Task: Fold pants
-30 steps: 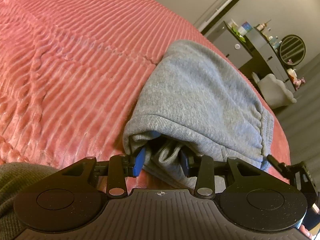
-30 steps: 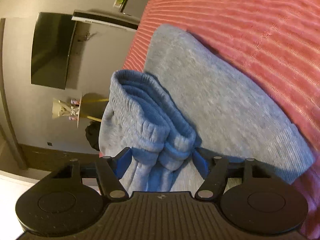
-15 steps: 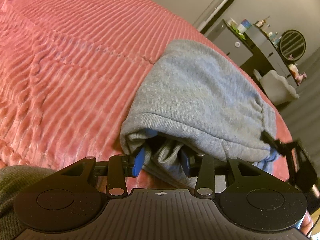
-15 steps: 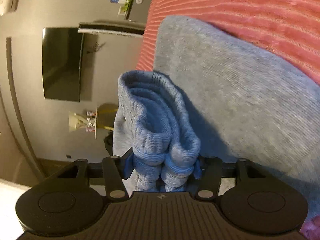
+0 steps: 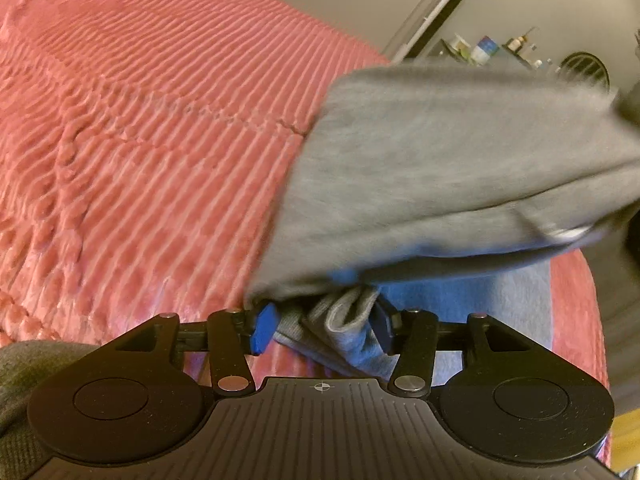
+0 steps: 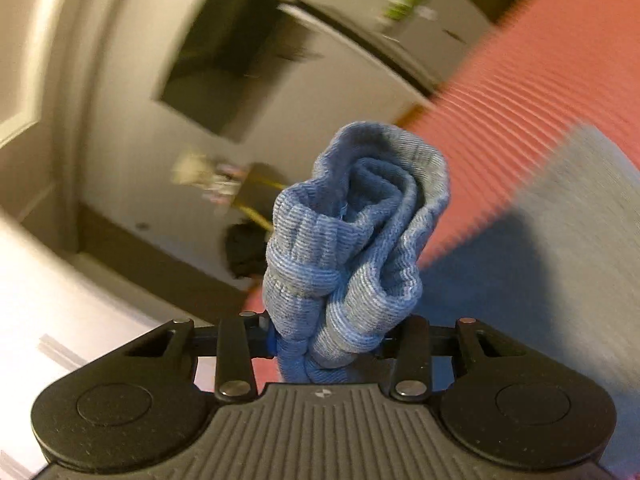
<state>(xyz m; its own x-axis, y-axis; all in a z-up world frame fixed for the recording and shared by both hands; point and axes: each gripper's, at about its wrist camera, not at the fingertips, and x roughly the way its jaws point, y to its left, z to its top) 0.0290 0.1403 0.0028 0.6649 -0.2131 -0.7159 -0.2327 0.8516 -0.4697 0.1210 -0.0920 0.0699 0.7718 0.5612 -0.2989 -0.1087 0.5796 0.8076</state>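
Note:
The grey sweatpants [image 5: 452, 168] lie folded on the pink ribbed bedspread [image 5: 152, 128], their near edge lifted off the bed. My left gripper [image 5: 320, 328] is shut on a bunched layer of the pants at the near left corner. My right gripper [image 6: 328, 340] is shut on a thick roll of ribbed waistband fabric [image 6: 352, 240] and holds it up in the air. In the right wrist view the rest of the pants [image 6: 560, 240] hang down to the right, blurred by motion.
The bedspread also shows in the right wrist view [image 6: 520, 80]. Beyond the bed's far edge stand a dresser with bottles [image 5: 488, 48] and a round mirror [image 5: 584, 72]. A dark wall screen [image 6: 228, 56] and the floor show past the bed's edge.
Both grippers have risen, lifting the near edge of the pants off the bed. My right gripper closed on the waistband roll and swung up, so the room now fills its view.

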